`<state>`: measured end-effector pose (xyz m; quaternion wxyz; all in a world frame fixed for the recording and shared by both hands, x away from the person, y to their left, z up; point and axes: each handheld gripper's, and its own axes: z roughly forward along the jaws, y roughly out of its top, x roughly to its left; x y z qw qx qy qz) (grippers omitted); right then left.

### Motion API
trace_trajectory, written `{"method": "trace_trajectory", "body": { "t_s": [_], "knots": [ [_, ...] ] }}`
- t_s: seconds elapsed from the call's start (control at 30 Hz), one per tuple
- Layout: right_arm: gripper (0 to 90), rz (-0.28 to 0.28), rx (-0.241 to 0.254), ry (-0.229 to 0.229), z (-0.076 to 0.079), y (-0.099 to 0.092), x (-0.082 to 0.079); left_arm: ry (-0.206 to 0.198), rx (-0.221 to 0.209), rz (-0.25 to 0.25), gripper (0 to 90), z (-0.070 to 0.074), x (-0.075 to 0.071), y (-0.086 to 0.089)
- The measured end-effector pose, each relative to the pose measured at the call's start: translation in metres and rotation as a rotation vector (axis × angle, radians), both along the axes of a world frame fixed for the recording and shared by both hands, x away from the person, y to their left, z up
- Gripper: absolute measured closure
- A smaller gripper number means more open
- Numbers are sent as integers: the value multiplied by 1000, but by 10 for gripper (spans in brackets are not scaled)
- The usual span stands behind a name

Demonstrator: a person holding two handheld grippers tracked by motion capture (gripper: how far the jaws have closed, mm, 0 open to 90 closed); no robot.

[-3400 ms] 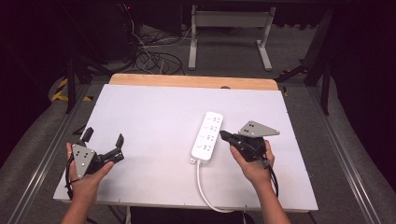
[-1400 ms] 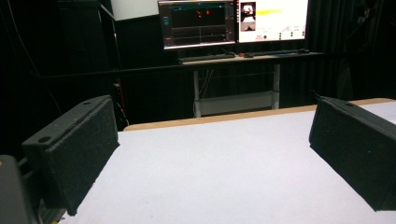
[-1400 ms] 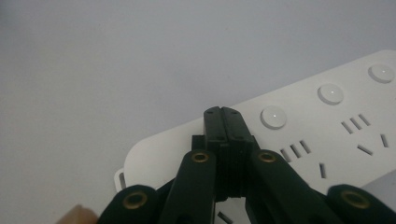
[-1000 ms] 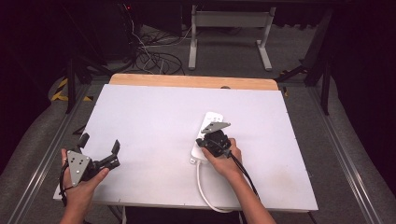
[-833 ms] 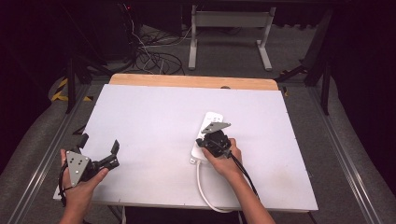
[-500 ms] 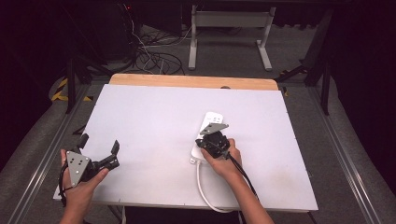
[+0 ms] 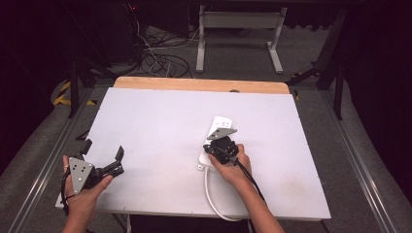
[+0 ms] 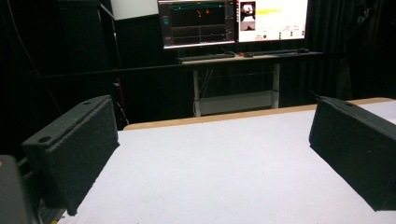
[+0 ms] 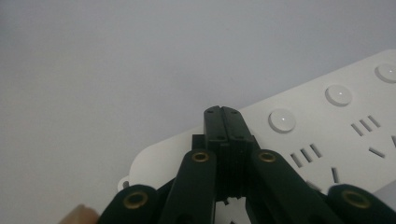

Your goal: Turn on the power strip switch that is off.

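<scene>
The power strip (image 7: 214, 141) is a smooth white plastic bar with rounded corners, round buttons (image 9: 282, 120) and slotted sockets. It lies on the matte white table (image 7: 160, 126), right of centre, its long axis running away from the person and its cord (image 7: 209, 194) trailing toward them. The right gripper (image 9: 222, 114), jaws pressed together on nothing, sits over its near end. The left gripper (image 7: 119, 155) hovers spread wide and empty near the table's left corner.

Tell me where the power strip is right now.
In the high view the power strip lies right of the table's centre, under the shut right gripper; the left gripper sits far left.
</scene>
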<state>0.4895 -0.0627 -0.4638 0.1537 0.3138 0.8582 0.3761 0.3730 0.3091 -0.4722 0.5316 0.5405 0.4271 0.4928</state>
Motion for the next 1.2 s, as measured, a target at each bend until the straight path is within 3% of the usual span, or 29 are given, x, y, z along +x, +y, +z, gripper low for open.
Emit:
{"method": "trace_trajectory", "body": {
  "t_s": [1.2],
  "knots": [
    [900, -4, 17, 16, 0, -1, 2, -1, -5, -1, 17, 0, 0, 0]
  ]
}}
